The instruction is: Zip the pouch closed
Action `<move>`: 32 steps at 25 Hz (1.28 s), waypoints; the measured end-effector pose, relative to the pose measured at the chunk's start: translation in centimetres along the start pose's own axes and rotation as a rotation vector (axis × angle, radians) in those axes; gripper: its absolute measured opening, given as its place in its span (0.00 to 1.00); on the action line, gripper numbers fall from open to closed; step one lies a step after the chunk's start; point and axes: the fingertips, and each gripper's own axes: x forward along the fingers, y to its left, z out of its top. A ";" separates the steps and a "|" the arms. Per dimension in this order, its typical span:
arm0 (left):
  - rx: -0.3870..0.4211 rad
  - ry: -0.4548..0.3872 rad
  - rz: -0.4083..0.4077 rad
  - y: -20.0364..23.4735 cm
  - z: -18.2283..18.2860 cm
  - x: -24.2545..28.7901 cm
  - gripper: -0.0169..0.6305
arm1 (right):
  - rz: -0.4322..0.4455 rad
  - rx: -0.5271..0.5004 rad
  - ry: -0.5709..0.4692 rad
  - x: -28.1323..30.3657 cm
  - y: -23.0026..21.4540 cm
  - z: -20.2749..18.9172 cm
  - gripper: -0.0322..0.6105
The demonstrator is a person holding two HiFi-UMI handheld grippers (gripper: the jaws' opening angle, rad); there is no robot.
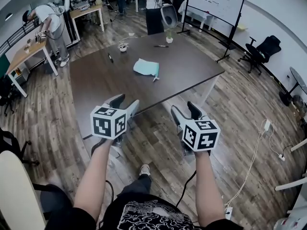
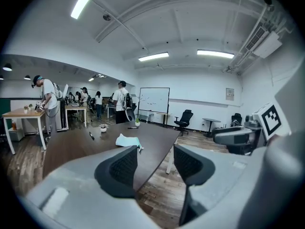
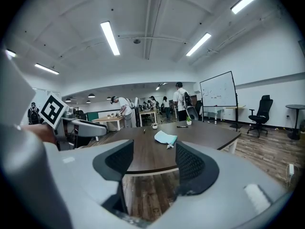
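L claw (image 1: 125,102), R claw (image 1: 185,110) both wide, empty. Pouch (image 1: 146,67) well ahead on table (image 1: 192,61); I'd pin it w/ L, draw zip w/ R.

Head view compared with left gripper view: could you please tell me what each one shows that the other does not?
Only the head view shows the person's forearms, a shoe and the white cable on the floor. Only the left gripper view shows the ceiling lights. Both show the dark table, the teal pouch lying on it, the whiteboard, and the left hand-held gripper, open and empty.
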 end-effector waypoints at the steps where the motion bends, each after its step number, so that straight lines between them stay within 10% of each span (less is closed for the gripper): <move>1: -0.002 0.000 0.000 0.8 0.4 0.9 0.40 | -0.002 0.000 0.003 1.1 -0.3 0.4 0.47; 32: -0.041 0.012 0.006 15.3 6.3 17.5 0.51 | -0.016 0.001 0.041 23.0 -6.4 6.8 0.55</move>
